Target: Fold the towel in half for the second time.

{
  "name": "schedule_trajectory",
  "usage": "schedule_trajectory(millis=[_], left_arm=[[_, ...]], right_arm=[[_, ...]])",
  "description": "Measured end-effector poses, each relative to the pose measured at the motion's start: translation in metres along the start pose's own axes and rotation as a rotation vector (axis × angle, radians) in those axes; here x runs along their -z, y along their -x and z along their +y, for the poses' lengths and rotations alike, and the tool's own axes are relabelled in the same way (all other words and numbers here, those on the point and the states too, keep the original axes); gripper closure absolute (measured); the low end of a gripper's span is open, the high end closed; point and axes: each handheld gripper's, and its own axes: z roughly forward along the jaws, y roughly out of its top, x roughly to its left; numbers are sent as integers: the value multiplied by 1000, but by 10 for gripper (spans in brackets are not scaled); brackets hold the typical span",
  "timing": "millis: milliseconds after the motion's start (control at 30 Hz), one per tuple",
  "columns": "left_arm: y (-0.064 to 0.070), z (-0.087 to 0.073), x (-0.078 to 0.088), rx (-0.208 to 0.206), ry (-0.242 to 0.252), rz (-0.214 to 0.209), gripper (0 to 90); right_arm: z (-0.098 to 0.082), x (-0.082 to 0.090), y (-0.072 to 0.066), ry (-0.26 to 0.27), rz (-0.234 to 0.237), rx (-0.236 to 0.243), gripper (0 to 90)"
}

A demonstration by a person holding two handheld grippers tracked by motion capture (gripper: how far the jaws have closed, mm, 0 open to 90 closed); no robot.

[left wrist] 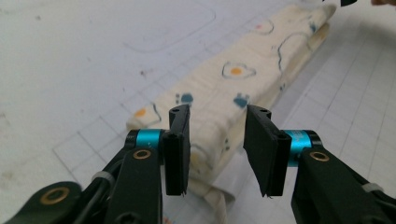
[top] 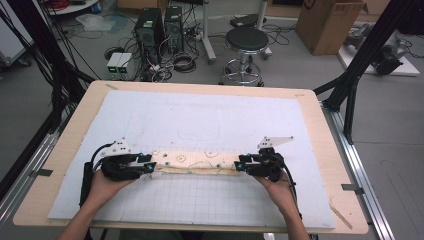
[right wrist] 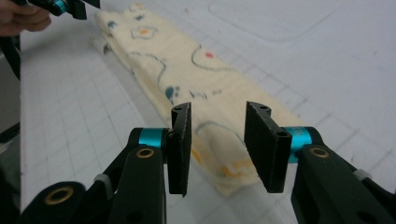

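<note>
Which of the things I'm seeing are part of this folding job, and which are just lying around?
In the job:
folded patterned cloth
left gripper, open at one end
right gripper, open at the other end
white grid mat

Lying about:
black stool
computer towers
cardboard box

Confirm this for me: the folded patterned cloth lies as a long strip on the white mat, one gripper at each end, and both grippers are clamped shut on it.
Not quite. The folded patterned cloth does lie as a long strip on the white mat with a gripper at each end, but neither is clamped shut. The left gripper view shows the left gripper open over its end, and the right gripper view shows the right gripper open too.
</note>
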Motion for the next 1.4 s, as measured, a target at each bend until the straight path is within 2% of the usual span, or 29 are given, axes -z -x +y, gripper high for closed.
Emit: schedule_trajectory(millis=[133,200,267,333,367,567,700,900,1033,1133,1267,1400], left_arm=[[6,15,-10,-27,4,-5,607],[8,21,-20,-41,-21,-4,665],[11,25,-32,-45,-46,-5,730],[14,28,-43,-45,-61,-14,777],[15,28,-48,-47,-64,-12,796],[20,32,-73,-43,-118,-22,847],[25,32,-84,-56,-154,-42,857],[28,27,-91,-69,-216,-54,857],[30,20,-93,-63,-232,-59,857],[31,16,-90,-58,-214,-60,860],[33,15,-88,-69,-206,-57,857],[34,22,-85,-56,-154,-69,853]], right_arm=[[16,-3,-4,24,8,7,600],[23,-8,-8,19,20,11,659],[30,-17,-13,-1,32,22,758],[36,-27,-17,-24,43,41,817],[38,-32,-18,-37,55,37,840],[47,-61,-25,-84,69,49,879],[48,-77,-31,-125,63,53,888],[44,-93,-37,-200,54,71,889],[37,-96,-38,-211,58,78,889],[29,-99,-39,-237,56,78,890],[24,-97,-39,-211,61,73,892],[29,-94,-44,-184,49,84,891]])
